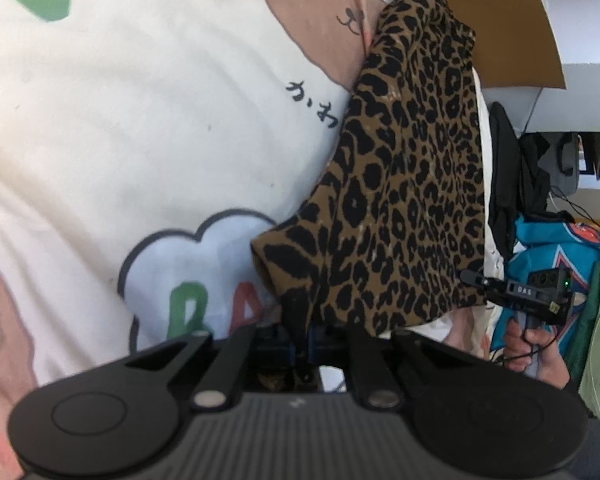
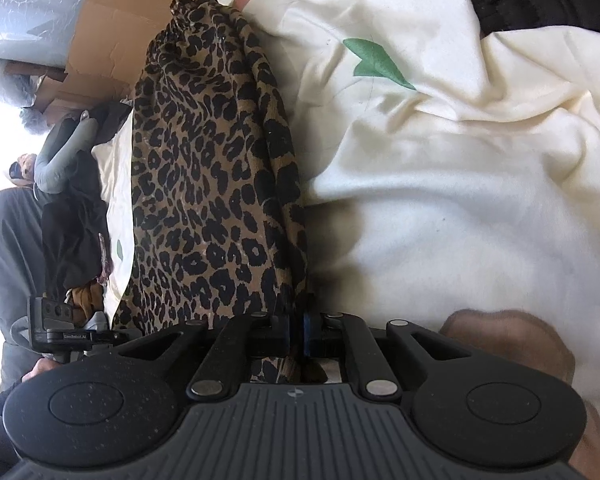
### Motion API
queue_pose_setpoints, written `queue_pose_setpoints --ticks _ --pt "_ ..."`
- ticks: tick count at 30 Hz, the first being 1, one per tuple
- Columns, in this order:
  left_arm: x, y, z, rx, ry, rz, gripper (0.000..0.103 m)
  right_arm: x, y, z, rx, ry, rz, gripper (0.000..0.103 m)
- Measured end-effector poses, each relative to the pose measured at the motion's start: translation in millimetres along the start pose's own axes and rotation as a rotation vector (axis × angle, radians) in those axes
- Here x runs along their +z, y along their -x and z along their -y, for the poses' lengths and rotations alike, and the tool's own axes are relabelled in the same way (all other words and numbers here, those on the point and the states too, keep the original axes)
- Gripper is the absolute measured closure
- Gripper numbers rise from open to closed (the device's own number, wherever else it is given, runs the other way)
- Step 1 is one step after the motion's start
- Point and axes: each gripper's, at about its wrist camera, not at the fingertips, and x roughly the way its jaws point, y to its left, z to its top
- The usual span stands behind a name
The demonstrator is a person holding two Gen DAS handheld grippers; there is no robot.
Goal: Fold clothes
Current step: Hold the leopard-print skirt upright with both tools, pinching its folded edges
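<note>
Pinching the leopard-print garment (image 1: 404,184) at both ends: the left gripper (image 1: 300,332) has its jaws closed narrow on a dark bunched corner at 6 o'clock in its view; the right gripper (image 2: 296,332) is likewise clamped on cloth at 6 o'clock in its own.

Risks:
- Each hold looks to be a thin bite of edge. Slack or a tug could let a corner slip out and the fold line would go.
- Cloth hangs gathered, not spread, so layers may fold in uneven.

From each pinch the garment runs away toward 12 o'clock, ending in a scrunched tip (image 2: 192,4). It lies over or close above the white printed sheet (image 1: 120,120); contact unclear. Beyond, at 1 o'clock in the left view, a cardboard box (image 1: 508,32).
</note>
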Motion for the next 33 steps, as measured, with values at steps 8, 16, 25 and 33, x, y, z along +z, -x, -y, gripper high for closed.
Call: queue_pose_setpoints --ticks 8,16,25,33 --pt "1 29 6 -0.008 0.007 -0.018 0.098 -8 14 -13 0.032 0.043 -0.054 0.100" --pt "-9 45 10 -0.042 0.018 -0.081 0.098 -26 35 -21 0.055 0.059 -0.123 0.100" --pt "5 40 6 -0.057 0.044 -0.027 0.098 -33 37 -24 0.067 0.041 -0.090 0.100" --pt "16 49 16 -0.110 0.050 0.043 0.098 -22 41 -32 0.143 0.023 -0.002 0.100"
